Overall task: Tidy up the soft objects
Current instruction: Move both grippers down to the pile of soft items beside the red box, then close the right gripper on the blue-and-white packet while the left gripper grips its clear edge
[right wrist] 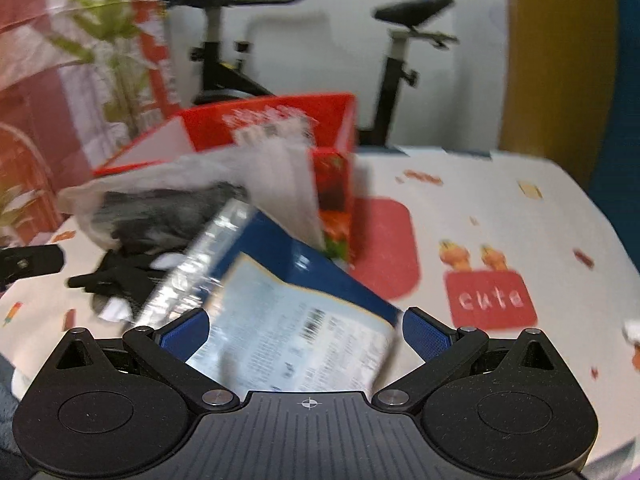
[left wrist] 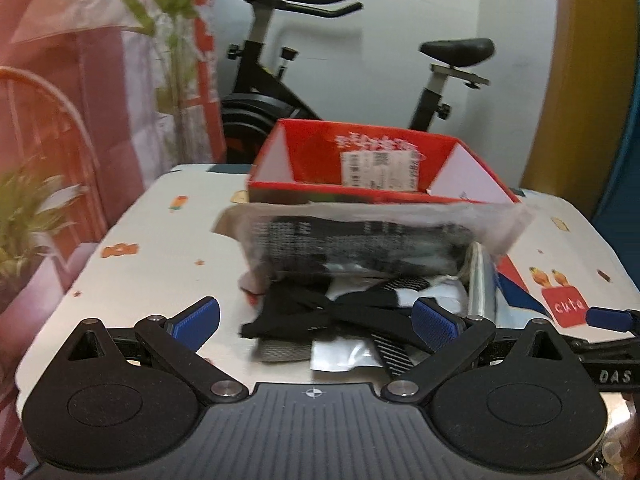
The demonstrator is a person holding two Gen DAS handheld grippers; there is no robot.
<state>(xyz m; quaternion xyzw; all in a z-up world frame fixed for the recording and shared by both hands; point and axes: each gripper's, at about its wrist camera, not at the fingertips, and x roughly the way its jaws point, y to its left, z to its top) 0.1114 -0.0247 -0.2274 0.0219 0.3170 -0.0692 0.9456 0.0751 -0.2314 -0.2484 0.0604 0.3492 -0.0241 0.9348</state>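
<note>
Left wrist view: white printed tablecloth [left wrist: 168,248], exercise bike [left wrist: 280,80] behind, red cardboard box [left wrist: 360,160] at the far edge. Black fabric pieces [left wrist: 332,312] and crinkly clear bag [left wrist: 360,236] heaped mid-table between spread left gripper [left wrist: 316,320] fingers, released. Right wrist view only: blue glossy packet [right wrist: 296,320] between spread right gripper [right wrist: 306,332] fingers, ungrasped.

Motion blur smears the label print on the blue packet [right wrist: 304,340] and the red box [right wrist: 276,120] lettering.
</note>
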